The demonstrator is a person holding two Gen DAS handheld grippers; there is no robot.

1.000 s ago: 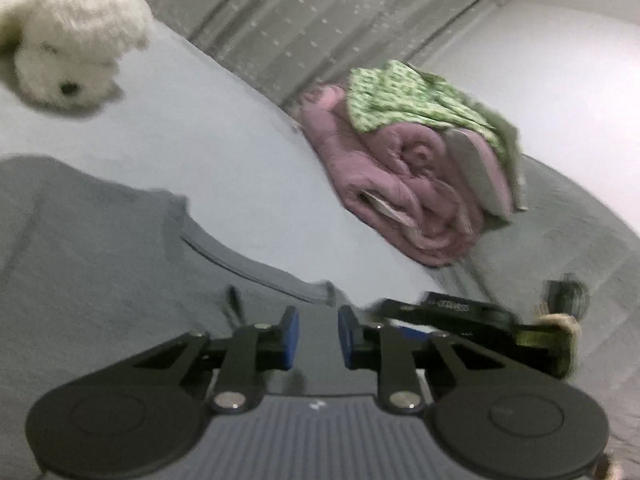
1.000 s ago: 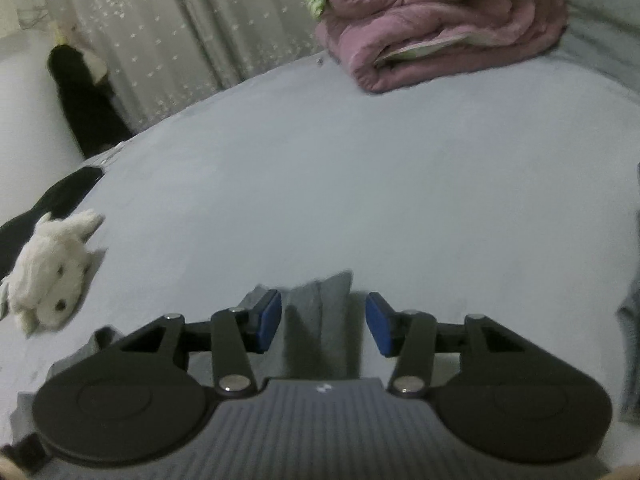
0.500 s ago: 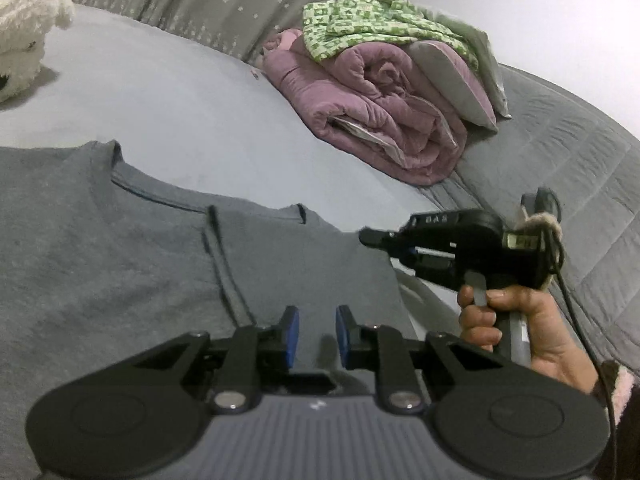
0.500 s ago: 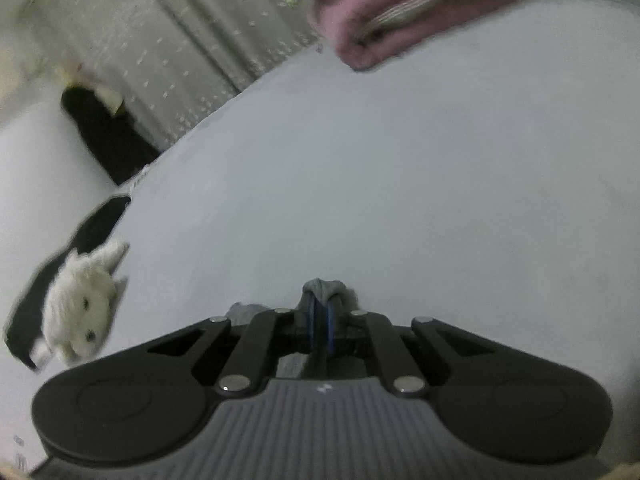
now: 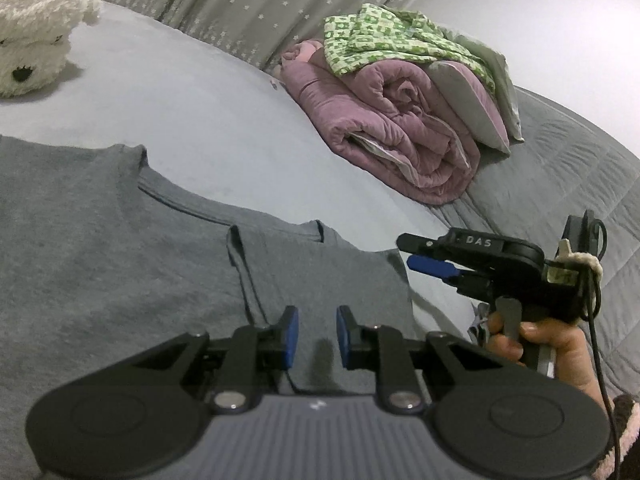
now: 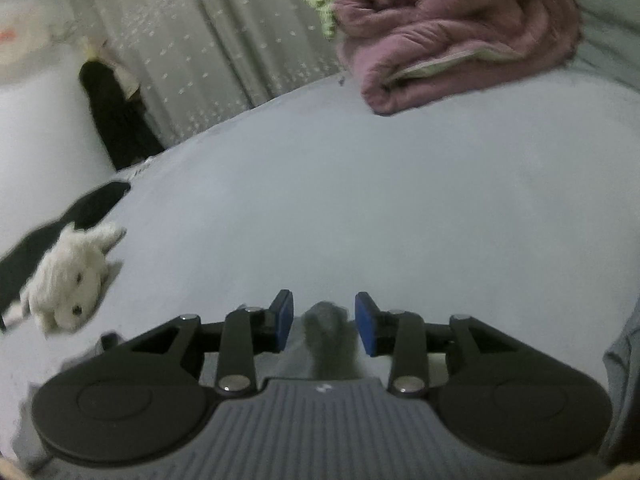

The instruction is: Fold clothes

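Grey cloth tip [image 6: 326, 322] between opening jaws

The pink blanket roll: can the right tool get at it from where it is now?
Probably yes. Only bare bed sheet lies between the right tool and the pink blanket roll, though its opening jaws have grey shirt fabric between them.

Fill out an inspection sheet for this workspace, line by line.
Surface: pale bed sheet, mostly bare.
Job's things: grey T-shirt spread flat, one side folded over.
Clutter: white plush toy; rolled purple quilt under green patterned cloth.
Grippers: left hand-held gripper open above the shirt; right hand-held gripper opening, shirt fabric between its jaws.
Cables: black cable beside the right hand.
Surroundings: starred grey curtain.
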